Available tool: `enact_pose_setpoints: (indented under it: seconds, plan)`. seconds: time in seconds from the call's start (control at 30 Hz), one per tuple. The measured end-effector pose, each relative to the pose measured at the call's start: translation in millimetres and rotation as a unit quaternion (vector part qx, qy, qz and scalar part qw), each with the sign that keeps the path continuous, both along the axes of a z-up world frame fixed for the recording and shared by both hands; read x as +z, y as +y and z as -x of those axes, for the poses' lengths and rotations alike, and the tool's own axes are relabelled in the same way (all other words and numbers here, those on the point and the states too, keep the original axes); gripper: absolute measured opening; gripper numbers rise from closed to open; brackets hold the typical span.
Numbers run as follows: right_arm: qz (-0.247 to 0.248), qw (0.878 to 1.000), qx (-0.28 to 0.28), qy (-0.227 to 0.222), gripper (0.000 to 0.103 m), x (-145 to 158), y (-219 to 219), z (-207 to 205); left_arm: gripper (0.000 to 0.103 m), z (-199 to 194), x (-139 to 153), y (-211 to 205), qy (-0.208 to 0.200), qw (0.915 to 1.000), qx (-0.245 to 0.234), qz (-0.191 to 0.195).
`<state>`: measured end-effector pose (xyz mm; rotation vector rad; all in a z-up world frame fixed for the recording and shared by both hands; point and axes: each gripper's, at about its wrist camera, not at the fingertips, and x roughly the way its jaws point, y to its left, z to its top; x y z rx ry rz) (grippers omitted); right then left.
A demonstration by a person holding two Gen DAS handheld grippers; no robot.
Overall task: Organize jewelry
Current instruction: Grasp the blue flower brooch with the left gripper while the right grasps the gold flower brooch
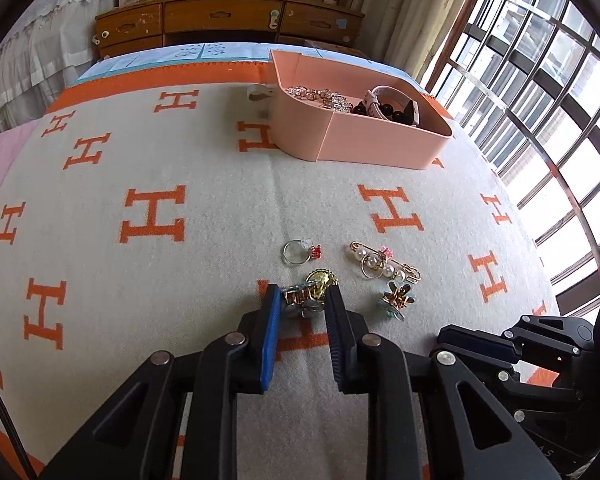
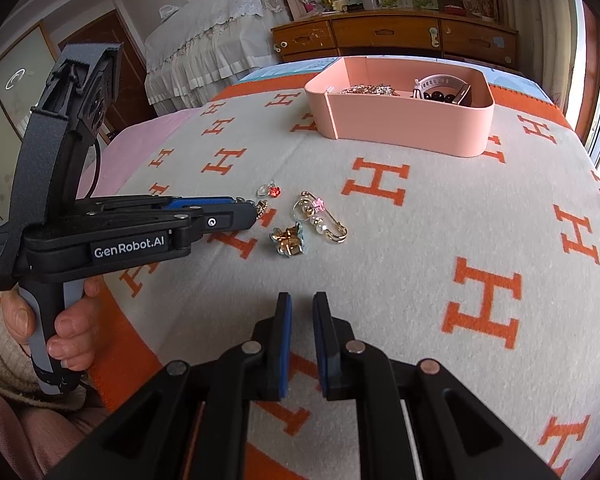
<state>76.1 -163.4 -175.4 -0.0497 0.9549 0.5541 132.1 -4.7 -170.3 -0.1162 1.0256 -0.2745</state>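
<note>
My left gripper (image 1: 303, 294) points down at the blanket, its pads pressed on a gold clip with pale blue petals (image 1: 306, 300). In the right wrist view a hand holds that left gripper (image 2: 258, 210), and the clip (image 2: 262, 205) shows at its tips. Beyond it lies a silver ring with a red bead (image 1: 296, 254). To the right lie a pearl safety-pin brooch (image 1: 380, 264) and a second gold-and-teal flower clip (image 1: 398, 300). My right gripper (image 2: 301, 300) hovers nearer the blanket's front edge, its jaws a narrow gap apart with nothing between them.
A pink divided box (image 1: 360, 140) stands at the far side of the orange-and-cream blanket (image 1: 180, 280), holding a crystal bracelet (image 1: 320, 94), a pink watch (image 1: 374, 104) and black beads. A wooden dresser (image 1: 220, 16) stands behind, and a barred window (image 1: 540, 80) is on the right.
</note>
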Motion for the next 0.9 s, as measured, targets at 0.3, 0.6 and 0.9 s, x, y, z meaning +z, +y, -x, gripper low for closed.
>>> enact_pose_setpoints:
  seconds: [0.3,0.6,0.9]
  plan:
    - [0.015,1.000,0.009,-0.009,0.026,2,13,0,0.020,8,1,10,0.002,0.9999,0.004,0.014]
    - [0.011,1.000,0.000,-0.019,0.033,7,29,-11,0.020,17,9,21,-0.012,0.9998,0.011,0.010]
    - [0.027,0.999,-0.036,-0.009,0.033,2,41,-23,0.020,21,3,44,-0.008,0.9990,0.020,0.041]
